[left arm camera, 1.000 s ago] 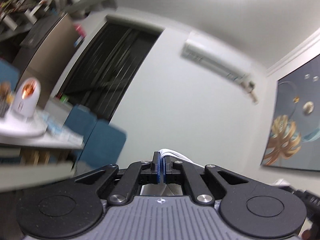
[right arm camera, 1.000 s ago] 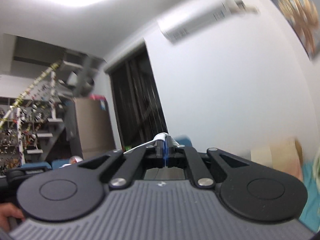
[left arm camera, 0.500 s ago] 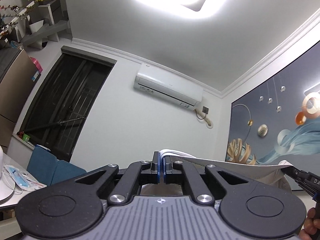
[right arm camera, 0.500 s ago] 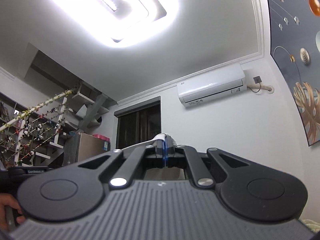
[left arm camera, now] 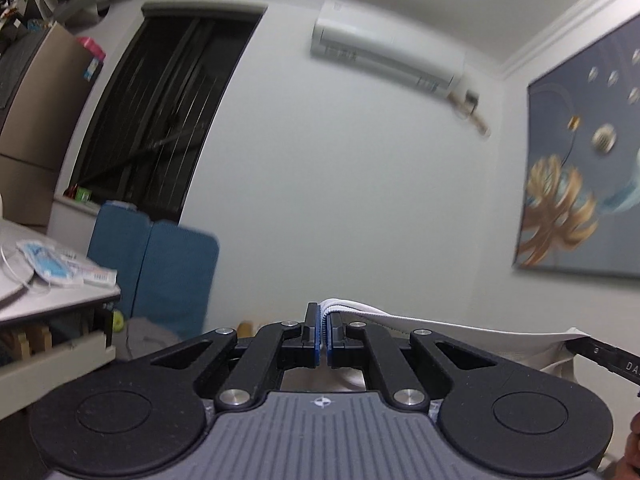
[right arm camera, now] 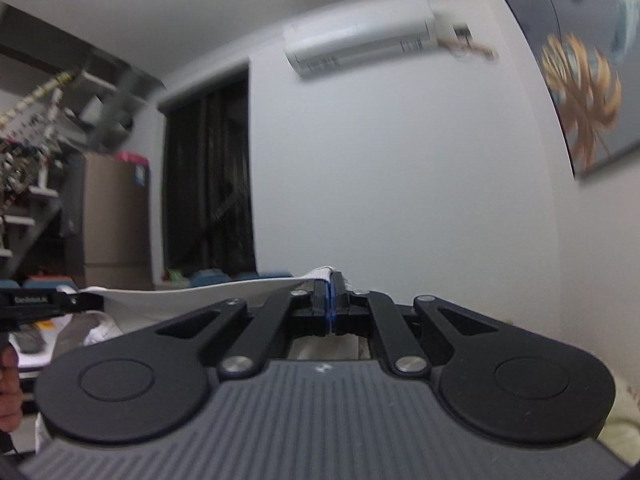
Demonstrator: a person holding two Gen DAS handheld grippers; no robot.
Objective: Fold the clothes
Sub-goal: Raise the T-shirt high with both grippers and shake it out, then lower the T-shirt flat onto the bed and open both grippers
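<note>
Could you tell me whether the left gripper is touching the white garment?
Touching. The left wrist view shows the left gripper shut on the white garment, whose ribbed edge sticks up between the blue pads.

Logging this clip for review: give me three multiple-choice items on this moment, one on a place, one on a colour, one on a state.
1. Where is the white wall-mounted air conditioner?
A. above the dark window
B. high on the wall, between the dark window and the painting
C. on the floor

2. What colour is the stretched ribbed-edge cloth garment?
A. white
B. red
C. black

3. How is the left gripper?
A. wide open
B. shut on the garment's edge
C. out of view

Answers: 1 B, it hangs right of the dark window, left of the blue-and-gold painting. 2 A, both views show pale fabric. 3 B, its jaws pinch the hem, as does the right gripper.
</note>
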